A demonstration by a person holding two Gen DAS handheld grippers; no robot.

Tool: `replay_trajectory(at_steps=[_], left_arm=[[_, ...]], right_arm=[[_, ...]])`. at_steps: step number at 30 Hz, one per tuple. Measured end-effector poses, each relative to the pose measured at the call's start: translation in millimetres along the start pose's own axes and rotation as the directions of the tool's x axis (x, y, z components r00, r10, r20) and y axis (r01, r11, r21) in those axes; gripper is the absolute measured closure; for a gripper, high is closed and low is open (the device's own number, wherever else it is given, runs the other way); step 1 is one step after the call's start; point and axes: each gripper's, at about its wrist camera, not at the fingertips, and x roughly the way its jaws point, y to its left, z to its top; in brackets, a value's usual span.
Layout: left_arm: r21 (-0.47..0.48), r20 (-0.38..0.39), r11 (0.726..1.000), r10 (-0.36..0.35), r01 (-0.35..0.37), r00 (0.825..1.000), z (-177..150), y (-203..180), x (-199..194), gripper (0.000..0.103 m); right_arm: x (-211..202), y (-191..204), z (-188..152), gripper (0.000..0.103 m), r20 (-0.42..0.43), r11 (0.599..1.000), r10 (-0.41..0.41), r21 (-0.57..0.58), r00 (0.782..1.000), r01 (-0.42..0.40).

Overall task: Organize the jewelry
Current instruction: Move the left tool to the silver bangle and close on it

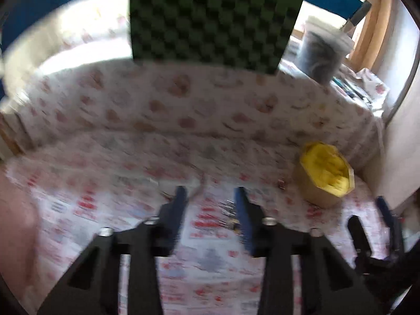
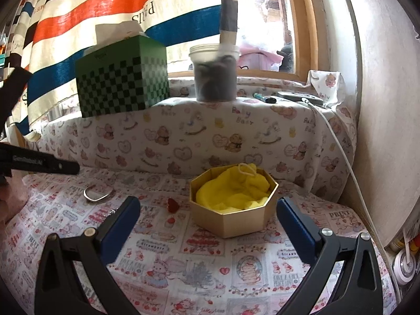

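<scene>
A gold octagonal box (image 2: pixel 236 223) holding a yellow cloth pouch (image 2: pixel 233 194) stands on the patterned cloth, straight ahead of my right gripper (image 2: pixel 207 202). That gripper's blue pads stand wide apart with nothing between them. Left of the box lie a small red heart piece (image 2: pixel 173 205), a silver bangle (image 2: pixel 97 195) and a thin chain (image 2: pixel 111 212). The left wrist view is blurred. My left gripper (image 1: pixel 211 197) hovers over the cloth, its jaws a narrow gap apart and bare. Small metal pieces (image 1: pixel 227 206) lie beside its right finger. The box (image 1: pixel 312 186) is to its right.
On the padded ledge behind stand a green checkered box (image 2: pixel 123 81) and a plastic jar (image 2: pixel 214 78) of dark things, with a pen (image 2: pixel 263 97) and a cabled device (image 2: pixel 299 95). A striped towel (image 2: pixel 105 13) hangs behind. A wall (image 2: pixel 380 131) closes the right side. A person's hand (image 2: pixel 10 202) shows at far left.
</scene>
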Motion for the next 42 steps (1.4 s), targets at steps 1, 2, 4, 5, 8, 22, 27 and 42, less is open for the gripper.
replay_trajectory(at_steps=[1,2,4,5,8,22,27,42], left_arm=[[-0.036,-0.02,0.999,-0.025,0.025,0.999,0,4,7,0.082],[-0.063,-0.023,0.998,-0.027,0.025,0.999,0,8,12,0.085],[-0.084,0.007,0.996,0.024,-0.023,1.0,0,16,19,0.086],[-0.075,0.031,0.995,0.062,-0.06,0.998,0,19,21,0.086],[-0.041,0.077,0.996,0.084,-0.081,0.993,0,27,29,0.081],[0.063,-0.007,0.986,0.154,-0.153,0.988,4,3,80,0.02],[0.128,-0.001,0.963,0.237,-0.235,0.971,2,-15,96,0.02],[0.031,0.133,0.981,0.188,-0.194,0.973,-21,0,39,0.037]], right_arm=[[0,-1,0,0.0,-0.004,1.0,-0.002,0.003,1.0,0.002],[2,-2,0,0.0,-0.014,1.0,-0.004,0.008,1.0,0.004],[4,-4,-1,0.0,-0.031,1.0,0.003,0.019,1.0,-0.002],[5,-5,-1,0.0,-0.037,1.0,0.007,0.023,0.999,-0.006],[7,-2,-2,0.0,-0.051,1.0,0.015,0.017,0.999,-0.014],[6,2,-2,0.0,-0.041,1.0,-0.015,-0.011,0.999,0.015],[10,0,-3,0.0,-0.065,1.0,-0.009,0.003,0.998,0.009],[-3,-10,13,0.0,-0.097,0.989,0.128,0.082,0.987,-0.12]])
